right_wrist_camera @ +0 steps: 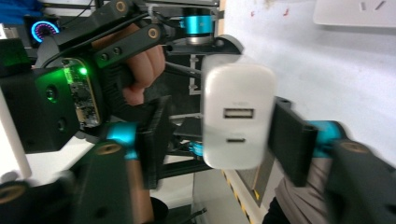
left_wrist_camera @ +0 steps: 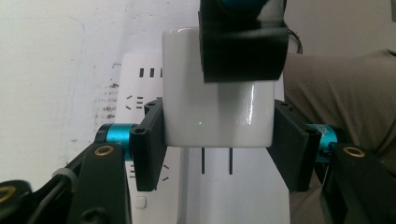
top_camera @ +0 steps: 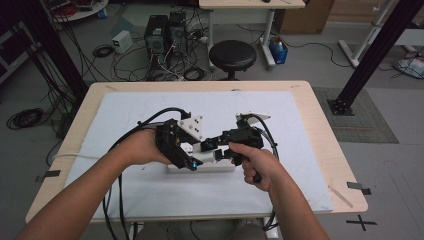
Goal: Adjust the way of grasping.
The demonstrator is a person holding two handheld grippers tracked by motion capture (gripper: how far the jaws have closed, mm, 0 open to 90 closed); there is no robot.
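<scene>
Left gripper view: left tool (left_wrist_camera: 217, 140) clamps one charger (left_wrist_camera: 217, 116); right tool (right_wrist_camera: 219, 140) stands parted.

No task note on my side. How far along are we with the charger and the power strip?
Done: the white charger is lifted clear of the power strip, clamped on both sides by the left gripper. In hand: the right gripper straddles its port end, a gap at one jaw, so no grip yet. Left, probably: hand it over or plug it into the strip.

charger (left_wrist_camera: 217, 112) above power strip (left_wrist_camera: 154, 84) | strip on mat (top_camera: 150, 190)
</scene>
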